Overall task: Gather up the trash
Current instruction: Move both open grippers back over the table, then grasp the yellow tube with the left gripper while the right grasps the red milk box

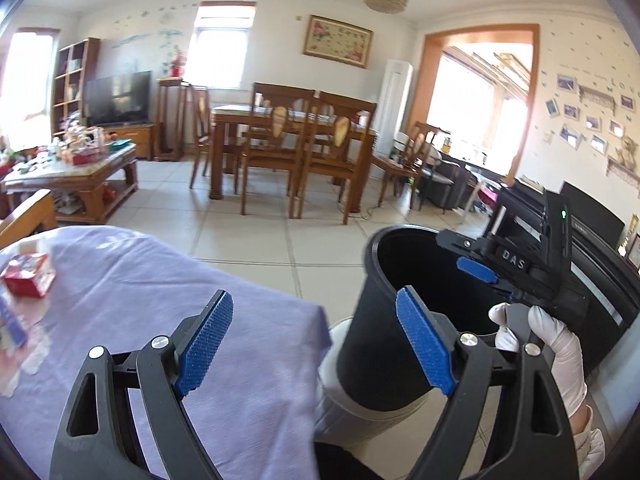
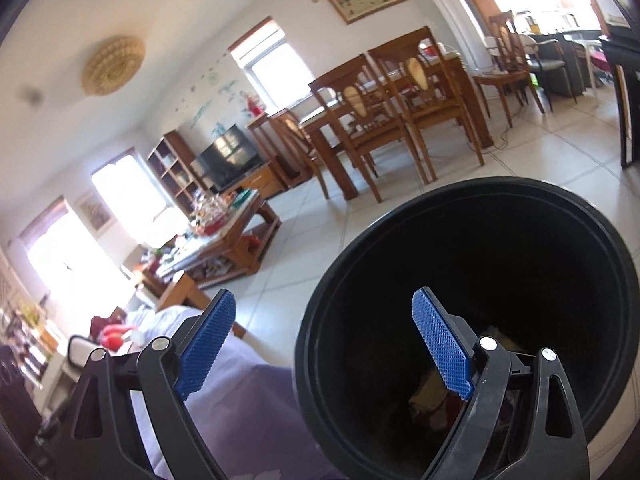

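Black bin (image 1: 384, 320) stands beside lavender-draped bench (image 1: 168, 300). Left gripper (image 1: 316, 344) spread wide, empty, straddling bench edge and bin. Right gripper (image 2: 324, 344) wide, empty, over bin rim. Red box (image 1: 30, 274) far across bench.

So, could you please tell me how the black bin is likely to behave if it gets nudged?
The black bin looks tall and narrows toward its base, so it may tip. It holds only a few scraps, so it is probably light and would slide easily on the smooth tiled floor.
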`<state>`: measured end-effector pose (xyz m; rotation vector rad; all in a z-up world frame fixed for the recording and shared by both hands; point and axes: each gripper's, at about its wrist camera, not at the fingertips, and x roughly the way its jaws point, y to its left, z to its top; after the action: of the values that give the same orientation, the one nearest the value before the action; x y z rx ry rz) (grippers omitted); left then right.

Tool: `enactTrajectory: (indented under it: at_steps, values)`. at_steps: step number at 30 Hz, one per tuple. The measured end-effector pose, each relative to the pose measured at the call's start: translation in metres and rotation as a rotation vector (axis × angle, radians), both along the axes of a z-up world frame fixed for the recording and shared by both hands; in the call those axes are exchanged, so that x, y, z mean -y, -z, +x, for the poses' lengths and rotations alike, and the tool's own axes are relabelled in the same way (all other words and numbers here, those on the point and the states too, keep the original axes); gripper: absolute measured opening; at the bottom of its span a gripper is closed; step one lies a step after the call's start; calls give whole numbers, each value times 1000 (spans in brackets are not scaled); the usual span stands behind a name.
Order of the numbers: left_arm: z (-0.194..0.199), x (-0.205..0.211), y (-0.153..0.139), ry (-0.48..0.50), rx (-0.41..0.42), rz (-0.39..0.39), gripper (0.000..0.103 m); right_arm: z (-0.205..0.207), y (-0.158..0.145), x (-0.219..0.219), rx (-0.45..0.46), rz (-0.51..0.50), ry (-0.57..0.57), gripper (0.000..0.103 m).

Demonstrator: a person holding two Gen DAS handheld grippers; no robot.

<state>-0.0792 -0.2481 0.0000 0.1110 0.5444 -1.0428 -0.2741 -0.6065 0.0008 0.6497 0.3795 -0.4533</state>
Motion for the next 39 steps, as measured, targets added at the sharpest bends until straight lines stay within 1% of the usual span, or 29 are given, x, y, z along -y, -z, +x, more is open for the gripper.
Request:
enactTrajectory:
  at_steps: [3, 8, 10, 14, 19, 20, 21, 23, 24, 25, 26, 27, 30, 32, 36, 39]
  values:
    - [10, -26, -1, -54, -3, -12, 84, 19, 1, -18, -19, -16, -49, 89]
    - [27, -70, -3, -138, -9, -23, 84, 55, 4, -53, -46, -29, -162, 89]
    - [36, -95, -3, -176, -5, -28, 84, 70, 4, -68, -57, -33, -207, 89]
    - [52, -132, -6, -249, 8, -22, 84, 103, -3, -103, -58, -41, -295, 89]
    - [75, -193, -6, -375, 4, -25, 84, 148, -14, -152, -66, -85, -420, 89]
    - [80, -205, -7, -400, 2, -25, 84, 159, -16, -161, -71, -91, -445, 89]
    - [84, -215, -7, -422, -1, -25, 84, 169, -18, -171, -75, -97, -470, 94]
    - [93, -236, -6, -467, -9, -23, 84, 190, -22, -193, -82, -122, -518, 96]
    - [98, -246, -7, -490, -13, -19, 84, 201, -25, -204, -88, -136, -546, 96]
    - [102, -254, -6, -510, -15, -16, 89, 210, -26, -214, -92, -146, -570, 96]
    - [106, -262, -7, -531, -14, -11, 91, 219, -29, -221, -96, -153, -595, 96]
    - [111, -270, -7, -552, -12, -6, 91, 230, -31, -231, -103, -162, -622, 96]
    - [126, -296, -7, -593, -20, 13, 91, 260, -35, -263, -133, -198, -691, 96]
    - [138, -306, -6, -615, -31, 31, 91, 281, -39, -284, -153, -231, -735, 96]
    - [162, -321, 2, -643, -68, 78, 91, 320, -42, -315, -212, -298, -818, 97]
    - [177, -323, 10, -639, -94, 122, 91, 347, -38, -343, -259, -347, -885, 98]
